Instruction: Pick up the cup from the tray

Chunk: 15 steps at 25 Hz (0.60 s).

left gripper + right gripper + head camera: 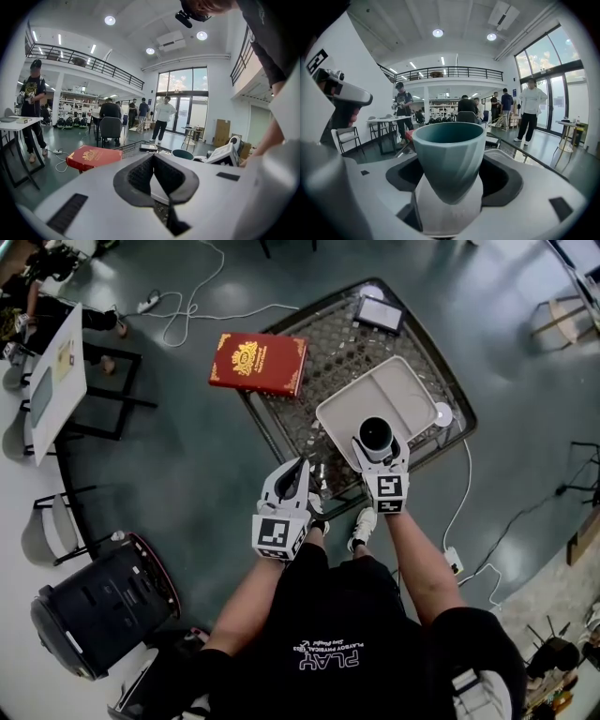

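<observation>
A teal-grey ribbed cup (376,435) (449,154) stands upright between the jaws of my right gripper (378,452) (449,190), which is shut on its narrow lower part. The cup is over the near end of the white compartment tray (405,392) on the wire-mesh table (328,348); I cannot tell whether it touches the tray. My left gripper (297,476) (153,165) hangs at the table's near edge, left of the tray, shut with nothing in it. In the left gripper view the cup (182,153) shows to the right, past the jaws.
A red book (258,363) (93,157) overhangs the table's left side. A dark tablet (380,313) lies at the far end, and a small white round object (442,413) sits by the tray. A black bin (101,604) and cables (187,310) are on the floor.
</observation>
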Each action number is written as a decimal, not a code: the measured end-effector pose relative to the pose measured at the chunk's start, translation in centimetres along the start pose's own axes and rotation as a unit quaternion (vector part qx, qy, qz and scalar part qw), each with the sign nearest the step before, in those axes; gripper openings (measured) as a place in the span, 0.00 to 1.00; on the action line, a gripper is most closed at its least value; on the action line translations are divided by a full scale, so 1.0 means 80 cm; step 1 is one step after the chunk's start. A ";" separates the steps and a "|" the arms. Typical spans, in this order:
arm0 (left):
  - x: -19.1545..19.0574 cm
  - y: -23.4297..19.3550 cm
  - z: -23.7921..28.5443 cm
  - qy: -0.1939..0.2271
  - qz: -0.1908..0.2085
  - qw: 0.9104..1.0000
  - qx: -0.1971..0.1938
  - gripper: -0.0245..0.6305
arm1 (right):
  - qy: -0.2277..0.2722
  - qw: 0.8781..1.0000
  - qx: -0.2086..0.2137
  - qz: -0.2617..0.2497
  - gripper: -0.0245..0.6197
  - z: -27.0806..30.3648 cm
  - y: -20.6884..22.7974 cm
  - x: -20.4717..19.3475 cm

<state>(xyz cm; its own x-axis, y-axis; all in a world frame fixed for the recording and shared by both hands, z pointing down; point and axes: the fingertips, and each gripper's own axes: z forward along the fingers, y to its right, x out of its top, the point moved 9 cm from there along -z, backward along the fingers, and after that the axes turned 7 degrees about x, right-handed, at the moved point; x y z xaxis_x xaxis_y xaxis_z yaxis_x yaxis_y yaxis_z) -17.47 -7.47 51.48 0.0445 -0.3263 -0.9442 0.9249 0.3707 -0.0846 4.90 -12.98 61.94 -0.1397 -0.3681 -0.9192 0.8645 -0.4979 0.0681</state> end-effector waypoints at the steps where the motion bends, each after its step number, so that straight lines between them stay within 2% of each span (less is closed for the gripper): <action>1: 0.001 0.002 0.000 0.001 0.001 1.000 -0.002 0.05 | 0.007 1.000 0.003 -0.002 0.62 -0.006 -0.002 0.007; 8: 0.015 0.019 0.002 0.015 0.007 1.000 -0.020 0.05 | 0.058 0.997 0.026 -0.037 0.61 -0.055 -0.020 0.068; 15: 0.028 0.037 -0.002 0.028 0.012 0.999 -0.040 0.05 | 0.102 0.993 0.038 -0.034 0.61 -0.117 -0.038 0.110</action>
<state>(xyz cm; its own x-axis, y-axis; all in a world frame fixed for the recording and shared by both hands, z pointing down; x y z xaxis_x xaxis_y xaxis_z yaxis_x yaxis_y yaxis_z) -14.67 -6.98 49.04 0.0439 -0.2682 -0.9623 0.8905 0.4472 -0.0840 5.55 -7.35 49.99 -0.0887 -0.1681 -0.9818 0.8167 -0.5765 0.0249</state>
